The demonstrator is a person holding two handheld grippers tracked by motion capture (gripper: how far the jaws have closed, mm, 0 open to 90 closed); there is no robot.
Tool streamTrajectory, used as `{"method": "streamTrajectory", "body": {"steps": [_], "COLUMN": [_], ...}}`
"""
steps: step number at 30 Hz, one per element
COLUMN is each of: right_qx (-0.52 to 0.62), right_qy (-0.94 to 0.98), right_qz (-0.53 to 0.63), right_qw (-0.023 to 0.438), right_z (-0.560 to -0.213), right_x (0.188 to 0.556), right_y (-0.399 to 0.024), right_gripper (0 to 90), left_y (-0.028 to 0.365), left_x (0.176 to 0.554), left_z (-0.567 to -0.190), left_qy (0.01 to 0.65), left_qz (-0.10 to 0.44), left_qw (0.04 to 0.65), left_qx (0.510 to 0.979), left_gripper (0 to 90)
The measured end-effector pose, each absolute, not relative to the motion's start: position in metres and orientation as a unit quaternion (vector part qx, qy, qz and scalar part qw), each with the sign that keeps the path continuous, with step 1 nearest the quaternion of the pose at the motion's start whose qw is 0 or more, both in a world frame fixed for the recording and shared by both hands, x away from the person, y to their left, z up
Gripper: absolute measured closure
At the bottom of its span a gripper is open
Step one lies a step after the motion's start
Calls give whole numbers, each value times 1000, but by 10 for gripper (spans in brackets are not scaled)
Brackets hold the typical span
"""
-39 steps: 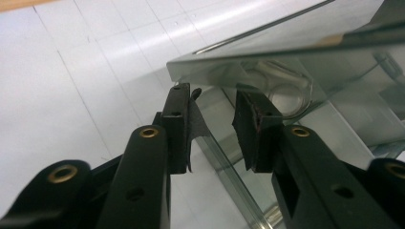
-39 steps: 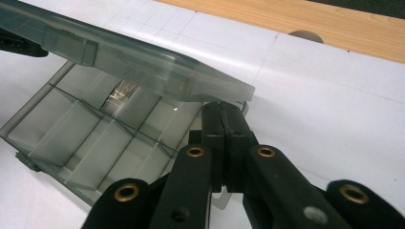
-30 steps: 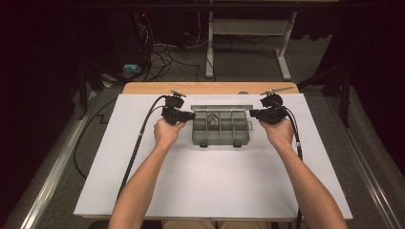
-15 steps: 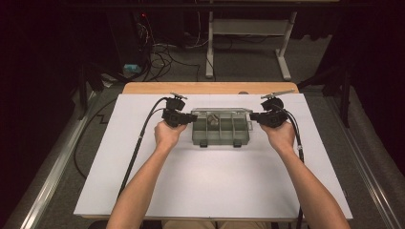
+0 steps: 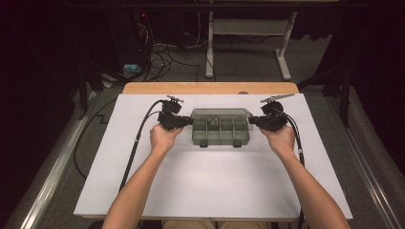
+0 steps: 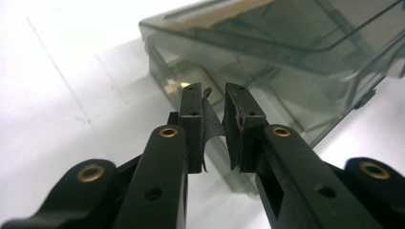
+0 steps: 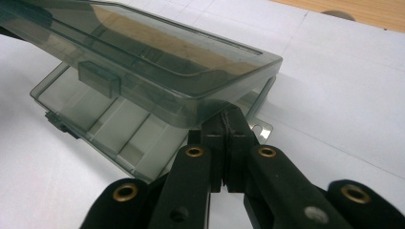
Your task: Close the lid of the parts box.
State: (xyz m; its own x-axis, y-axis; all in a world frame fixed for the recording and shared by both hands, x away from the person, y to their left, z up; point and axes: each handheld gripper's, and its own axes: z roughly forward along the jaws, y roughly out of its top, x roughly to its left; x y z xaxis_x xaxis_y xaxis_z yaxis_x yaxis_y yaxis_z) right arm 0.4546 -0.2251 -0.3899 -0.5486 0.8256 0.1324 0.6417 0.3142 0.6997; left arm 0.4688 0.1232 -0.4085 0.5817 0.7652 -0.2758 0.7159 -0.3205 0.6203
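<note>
Left gripper [image 6: 212,107]: jaws a little apart, a narrow gap between the pads, nothing clamped; a torn flap of black pad lining curls into the gap. Tips sit right at the end wall of the box [image 6: 286,71], but can't tell if they touch it. In the high view the left gripper [image 5: 184,121] is at the box's 9 o'clock end, with the left hand [image 5: 163,137] behind it and its cable running off toward 7 o'clock.

Right gripper [image 7: 224,125]: jaws together, pads pressed flat w/ no gap visible. The tips are tucked under the raised lid [image 7: 157,52] at the corner of the box [image 7: 110,129]; can't tell whether any plastic is pinched between them. In the high view the right gripper [image 5: 255,121] is at the box's 3 o'clock end, right hand [image 5: 279,138] behind, cable trailing toward 5 o'clock.

Box [image 5: 220,126]: smoky clear plastic, divided into compartments, two latch tabs on its 6 o'clock edge. It lies on the white table top [image 5: 210,186], centre-far, between the two grippers. The lid is propped open, front edge lifted off the base. A wood strip [image 5: 210,88] borders the top at 12 o'clock.
</note>
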Motion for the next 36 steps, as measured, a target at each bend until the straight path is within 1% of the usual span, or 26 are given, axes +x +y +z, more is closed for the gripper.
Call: {"method": "streamTrajectory", "body": {"steps": [5, 14, 22, 36], "right_qx": [454, 449, 447, 453], "right_qy": [801, 805, 809, 808], "right_qz": [371, 370, 366, 360], "right_qw": [121, 117, 113, 114], "right_z": [-392, -395, -400, -406], "right_x": [452, 449, 447, 445], "right_y": [-225, -225, -225, -230], "right_gripper": [894, 891, 889, 887], "left_y": [133, 144, 136, 122], "left_x": [466, 462, 457, 452], "left_z": [-408, -391, -379, -382], "left_qy": [464, 473, 454, 437], "left_qz": [41, 63, 72, 63], "left_qw": [353, 375, 393, 394], "left_qx": [811, 795, 796, 806], "left_gripper": [780, 795, 795, 795]}}
